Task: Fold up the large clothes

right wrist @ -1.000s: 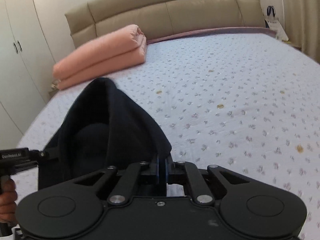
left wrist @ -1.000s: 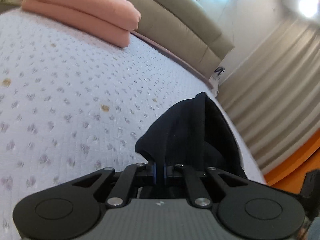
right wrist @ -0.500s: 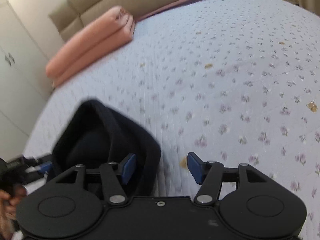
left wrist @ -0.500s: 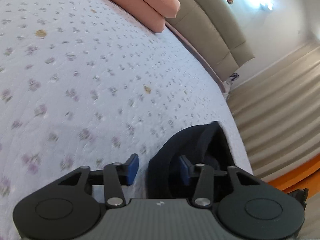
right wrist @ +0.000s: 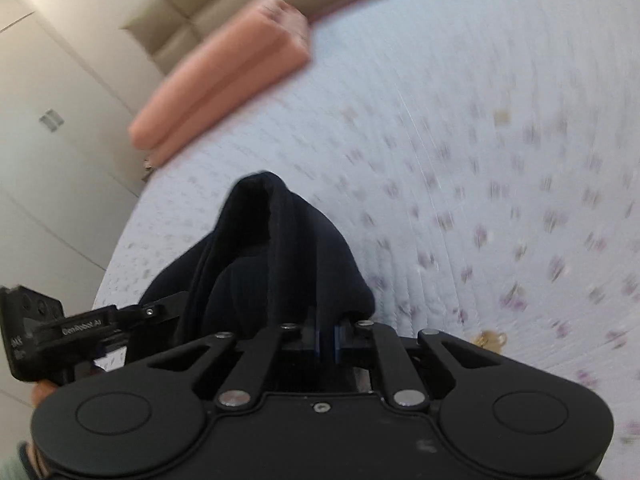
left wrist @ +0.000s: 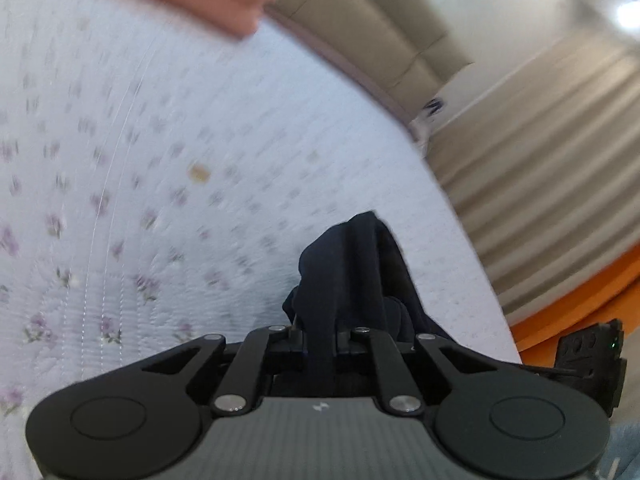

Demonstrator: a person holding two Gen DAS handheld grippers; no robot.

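Left tongs (left wrist: pixel 320 338) and right tongs (right wrist: pixel 328 336) each pinched onto black garment (right wrist: pixel 280 248); frames blurred, apparently above bed (right wrist: pixel 480 160).

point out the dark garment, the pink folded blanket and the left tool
dark garment (right wrist: pixel 280 248): right wrist view, on its raised fold.
pink folded blanket (right wrist: pixel 224 72): right wrist view, on its top layer.
left tool (left wrist: pixel 320 334): left wrist view, between its fingertips, shut on the cloth.

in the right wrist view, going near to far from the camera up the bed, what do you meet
right gripper with jaws shut on the black garment → bare stretch of floral bedspread → folded pink blanket → beige padded headboard
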